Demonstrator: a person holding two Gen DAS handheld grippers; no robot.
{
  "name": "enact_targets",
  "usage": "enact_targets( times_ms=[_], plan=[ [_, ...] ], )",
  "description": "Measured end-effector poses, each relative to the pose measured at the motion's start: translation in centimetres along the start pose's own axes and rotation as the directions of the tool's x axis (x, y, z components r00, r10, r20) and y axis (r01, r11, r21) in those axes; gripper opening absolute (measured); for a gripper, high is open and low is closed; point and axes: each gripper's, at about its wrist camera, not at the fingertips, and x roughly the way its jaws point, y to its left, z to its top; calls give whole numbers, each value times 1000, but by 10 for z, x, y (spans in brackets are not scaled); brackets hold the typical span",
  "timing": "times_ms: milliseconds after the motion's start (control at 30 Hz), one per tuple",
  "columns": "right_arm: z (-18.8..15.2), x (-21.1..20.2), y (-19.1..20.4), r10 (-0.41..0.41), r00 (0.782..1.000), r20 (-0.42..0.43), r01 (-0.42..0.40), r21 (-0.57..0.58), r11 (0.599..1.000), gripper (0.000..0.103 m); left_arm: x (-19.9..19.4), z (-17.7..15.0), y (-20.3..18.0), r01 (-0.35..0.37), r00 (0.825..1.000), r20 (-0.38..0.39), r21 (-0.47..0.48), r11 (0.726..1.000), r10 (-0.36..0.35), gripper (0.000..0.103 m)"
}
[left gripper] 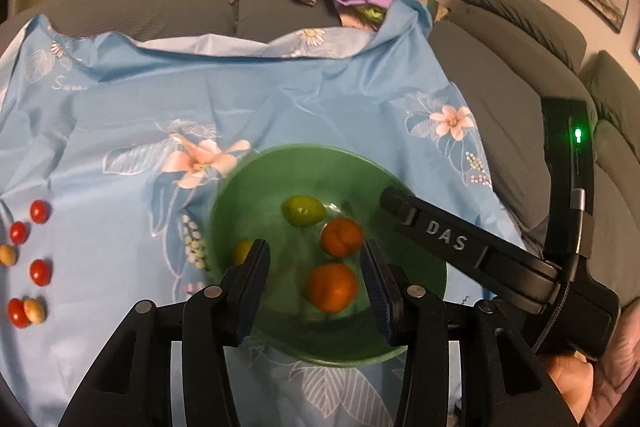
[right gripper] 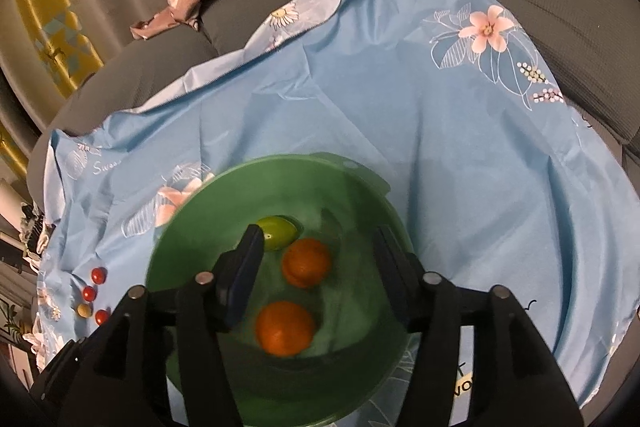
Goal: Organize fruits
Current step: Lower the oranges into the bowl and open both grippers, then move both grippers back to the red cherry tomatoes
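Hovered over green bowl (left gripper: 240, 195) on blue floral sheet (left gripper: 120, 115): left gripper (left gripper: 314, 259) and right gripper (right gripper: 320, 259), jaws wide apart, empty. Held two oranges (left gripper: 332, 287), green fruit (left gripper: 303, 210).

Open left claw (left gripper: 314, 283) over green bowl (left gripper: 240, 195)

Glossy green plastic bowl (left gripper: 240, 195), smooth cloth (left gripper: 120, 131)
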Motion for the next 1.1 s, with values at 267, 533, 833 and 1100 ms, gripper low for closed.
enact_targets(
  times_ms=[267,533,833,1100],
  plan=[
    [1,-10,13,26,999,28,-25,-35,999,60,-45,-2,45,-119,987,92,-114,986,130,47],
    [-3,-19,45,66,996,54,-60,-109,992,62,-90,-8,107,-275,938,148,-227,934,312,47],
    [-14,-20,92,130,991,36,-118,-237,964,64,-128,-20,181,-430,856,98,-412,803,508,47],
    [-36,-12,144,285,957,-55,-286,-333,898,64,-136,-31,215,-480,827,31,-479,735,561,47]
  ],
)
